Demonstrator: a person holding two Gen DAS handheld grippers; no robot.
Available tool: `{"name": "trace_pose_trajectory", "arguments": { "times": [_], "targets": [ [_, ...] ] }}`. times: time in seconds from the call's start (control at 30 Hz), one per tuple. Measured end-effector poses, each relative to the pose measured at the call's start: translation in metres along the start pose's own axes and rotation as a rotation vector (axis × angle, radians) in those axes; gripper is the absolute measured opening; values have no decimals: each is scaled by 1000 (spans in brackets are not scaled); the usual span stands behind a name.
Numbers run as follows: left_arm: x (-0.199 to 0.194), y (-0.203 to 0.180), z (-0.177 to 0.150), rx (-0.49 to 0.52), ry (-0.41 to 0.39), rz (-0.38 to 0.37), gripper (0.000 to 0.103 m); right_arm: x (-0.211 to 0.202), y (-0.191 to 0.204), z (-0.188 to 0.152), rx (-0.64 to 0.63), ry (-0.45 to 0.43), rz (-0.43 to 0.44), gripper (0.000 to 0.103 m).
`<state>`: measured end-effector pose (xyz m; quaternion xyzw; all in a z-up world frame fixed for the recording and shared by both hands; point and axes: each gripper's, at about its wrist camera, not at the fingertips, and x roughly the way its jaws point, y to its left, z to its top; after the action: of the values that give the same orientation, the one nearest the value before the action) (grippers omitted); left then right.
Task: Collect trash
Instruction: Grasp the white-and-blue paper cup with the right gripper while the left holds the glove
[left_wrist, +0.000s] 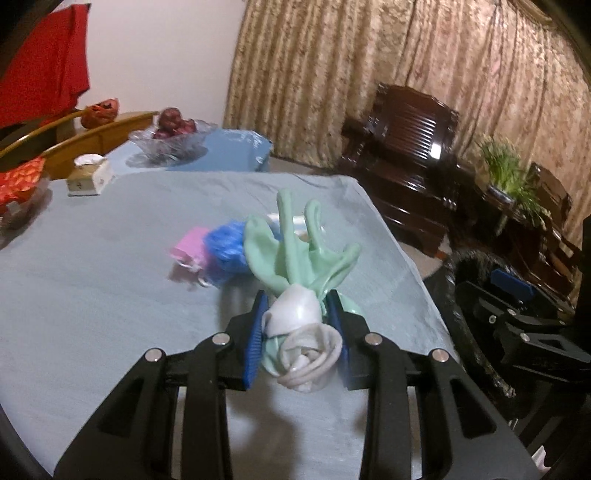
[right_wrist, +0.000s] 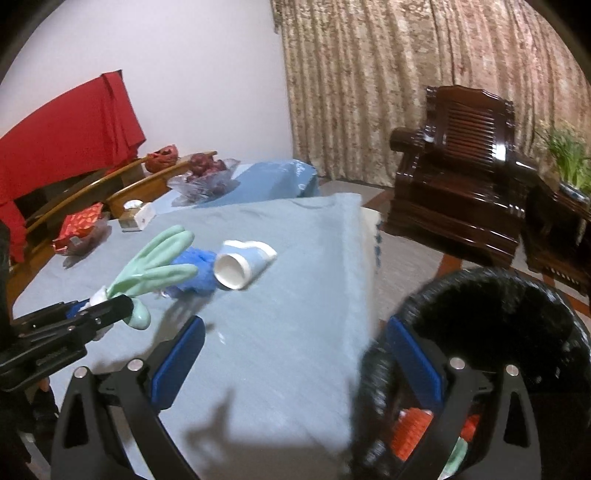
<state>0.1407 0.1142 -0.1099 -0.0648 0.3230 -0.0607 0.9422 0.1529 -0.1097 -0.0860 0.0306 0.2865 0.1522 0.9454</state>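
Left gripper (left_wrist: 299, 332) clamped on green rubber glove (left_wrist: 295, 251), lifted. Right gripper (right_wrist: 295, 354) wide open, empty; black trash bag (right_wrist: 498, 317) at 3 o'clock.

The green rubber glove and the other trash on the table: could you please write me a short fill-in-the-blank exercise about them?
1. The left gripper is shut on a ____ rubber glove.
2. The paper cup lies on its ____ on the table.
3. The right gripper is ____, holding nothing.
4. The trash bag is ____ in colour.

Missing words: green; side; open; black
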Motion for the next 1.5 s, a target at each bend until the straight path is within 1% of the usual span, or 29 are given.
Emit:
{"name": "trace_pose_trajectory", "arguments": {
  "times": [0.17,0.33,0.53,0.73,0.87,0.93,1.03,1.13,1.2,1.4,1.43,1.5],
  "targets": [
    [-7,24,10,-28,-32,46,31,20,26,13,-29,-2,34,97],
    [-7,40,20,-59,-49,78,31,44,39,22,-23,7,49,97],
    [10,50,31,-71,-61,113,31,87,47,34,-9,38,16,97],
    [33,63,41,-95,-45,127,31,135,52,38,-1,94,-17,96],
    [44,70,45,-103,-34,135,31,155,53,39,14,120,-22,96],
    [47,72,47,-104,-31,136,31,166,53,39,14,138,-40,96],
    [49,73,49,-98,-33,141,31,179,50,39,41,165,-52,96],
    [51,76,50,-107,-32,141,31,188,49,38,62,191,-40,96],
    [52,76,51,-109,-30,142,31,192,50,37,66,204,-31,96],
    [52,76,51,-110,-29,143,31,201,50,33,72,228,-39,96],
    [52,75,50,-111,-29,144,31,202,49,33,75,233,-35,95],
    [52,76,50,-112,-27,146,31,204,50,34,72,240,-21,89]
  ]
}}
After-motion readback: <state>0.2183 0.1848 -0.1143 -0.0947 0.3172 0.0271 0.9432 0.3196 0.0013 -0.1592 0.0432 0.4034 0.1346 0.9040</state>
